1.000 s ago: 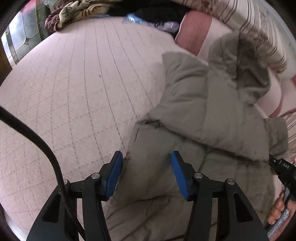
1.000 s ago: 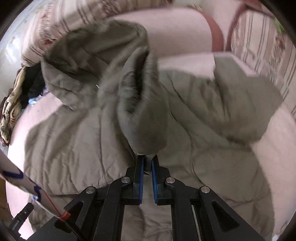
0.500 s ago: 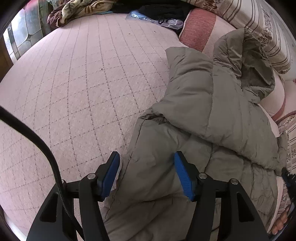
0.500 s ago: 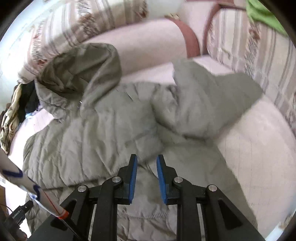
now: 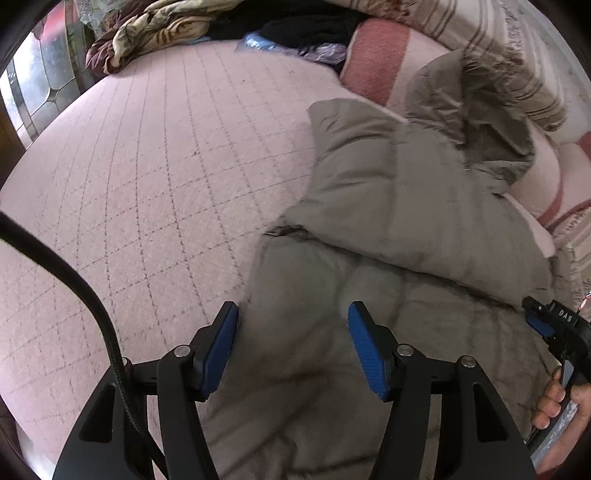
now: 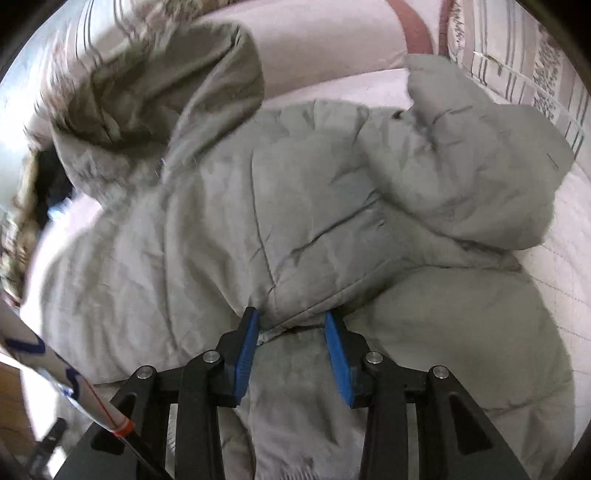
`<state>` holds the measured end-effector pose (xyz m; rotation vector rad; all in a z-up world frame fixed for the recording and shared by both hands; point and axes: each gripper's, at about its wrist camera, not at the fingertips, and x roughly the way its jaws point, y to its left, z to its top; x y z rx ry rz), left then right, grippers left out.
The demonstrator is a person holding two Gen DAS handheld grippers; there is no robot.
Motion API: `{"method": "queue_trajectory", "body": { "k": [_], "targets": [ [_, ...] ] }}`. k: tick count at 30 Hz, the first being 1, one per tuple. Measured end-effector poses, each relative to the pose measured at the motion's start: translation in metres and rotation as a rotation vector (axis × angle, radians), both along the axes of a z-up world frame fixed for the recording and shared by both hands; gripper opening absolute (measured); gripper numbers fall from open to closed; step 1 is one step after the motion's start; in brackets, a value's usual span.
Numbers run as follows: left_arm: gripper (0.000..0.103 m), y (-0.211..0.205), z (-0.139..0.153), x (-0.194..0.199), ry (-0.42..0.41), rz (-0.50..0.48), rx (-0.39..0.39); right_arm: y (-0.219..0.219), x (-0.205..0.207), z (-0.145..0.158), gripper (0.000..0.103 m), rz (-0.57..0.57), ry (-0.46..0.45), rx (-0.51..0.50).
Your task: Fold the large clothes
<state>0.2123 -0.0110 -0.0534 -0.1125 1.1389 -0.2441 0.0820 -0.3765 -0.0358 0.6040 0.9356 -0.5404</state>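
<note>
A grey-green padded jacket (image 5: 399, 229) with a fur-trimmed hood (image 5: 480, 88) lies on a pink quilted bed (image 5: 147, 177). One sleeve is folded across its body. My left gripper (image 5: 291, 321) is open and empty, hovering over the jacket's lower left edge. In the right wrist view the jacket (image 6: 221, 221) fills the frame, hood (image 6: 147, 92) at upper left, the other sleeve (image 6: 472, 173) at upper right. My right gripper (image 6: 291, 325) is open, its jaws on either side of the folded sleeve's cuff edge. It also shows at the far right of the left wrist view (image 5: 554, 325).
Striped pillows (image 5: 461, 37) and a red-striped cushion (image 5: 373, 55) line the bed's far side. A patterned blanket (image 5: 147, 29) and dark clothes (image 5: 303, 29) lie at the far corner. A window (image 5: 40, 81) is at the upper left. A black cable (image 5: 74, 280) hangs left.
My right gripper was shut on the sleeve a second ago; it laid the sleeve across the jacket, opened and let go. My left gripper stayed open over the jacket's lower edge.
</note>
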Motion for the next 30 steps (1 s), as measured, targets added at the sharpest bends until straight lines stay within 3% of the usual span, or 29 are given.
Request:
{"method": "queue_trajectory", "body": {
  "k": [3,7,11,13,16,20,23,30],
  "targets": [
    [0.060,-0.001,0.021,-0.018,-0.048,-0.016,-0.013,-0.025,-0.040,0.030,0.040,-0.032,-0.063,-0.009],
    [0.060,-0.004,0.037,-0.041,-0.008,-0.070,-0.110,-0.074,-0.096,0.045,0.040,-0.133,-0.095,-0.003],
    [0.060,-0.010,0.033,-0.066,0.161,-0.073,-0.240,-0.139,-0.162,0.032,0.040,-0.297,-0.061,-0.013],
    [0.060,-0.017,0.032,-0.079,0.208,-0.073,-0.305,-0.172,-0.190,0.021,0.040,-0.371,-0.038,-0.001],
    [0.061,-0.032,0.039,-0.094,0.136,-0.098,-0.260,-0.212,-0.208,0.006,0.040,-0.445,-0.026,0.028],
    [0.061,-0.053,0.038,-0.094,-0.036,-0.086,-0.109,-0.252,-0.212,-0.010,0.040,-0.510,-0.064,0.092],
    [0.061,-0.061,0.024,-0.078,-0.057,-0.070,-0.049,-0.271,-0.191,-0.015,0.040,-0.516,-0.084,0.106],
    [0.061,-0.064,0.003,-0.053,-0.072,-0.083,-0.006,-0.311,-0.153,-0.023,0.041,-0.544,-0.138,0.115]
  ]
}}
